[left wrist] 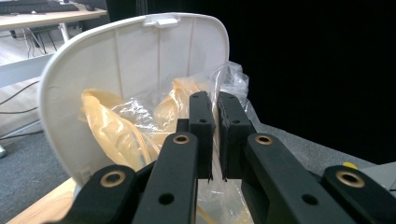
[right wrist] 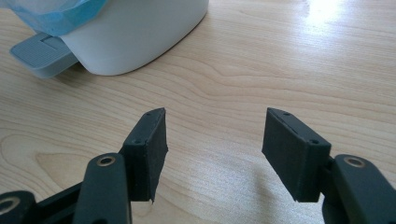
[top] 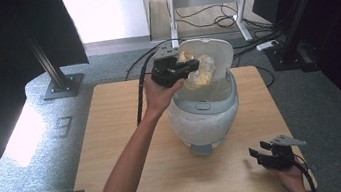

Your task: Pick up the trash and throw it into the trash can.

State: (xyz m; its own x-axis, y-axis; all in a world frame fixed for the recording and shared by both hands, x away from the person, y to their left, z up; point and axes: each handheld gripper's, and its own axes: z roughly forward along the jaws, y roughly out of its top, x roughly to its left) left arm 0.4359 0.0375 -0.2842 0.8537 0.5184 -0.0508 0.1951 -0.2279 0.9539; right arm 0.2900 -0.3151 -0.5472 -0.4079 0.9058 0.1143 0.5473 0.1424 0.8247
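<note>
Plastic bag (left wrist: 140, 130) pinched between left gripper (left wrist: 215, 135) jaws above open bin (top: 205, 116); right gripper (right wrist: 212, 154) jaws apart, near tabletop (right wrist: 280, 56) edge.

Bin (top: 205, 121) at frame centre on the table (top: 113, 134), lid (top: 213, 52) raised behind it. Left gripper (top: 193, 65) above the bin opening, upper centre, bag (top: 201, 74) between its jaws, before the lid. Right gripper (top: 260, 156) lower right, over the table, well apart from the bin.
</note>
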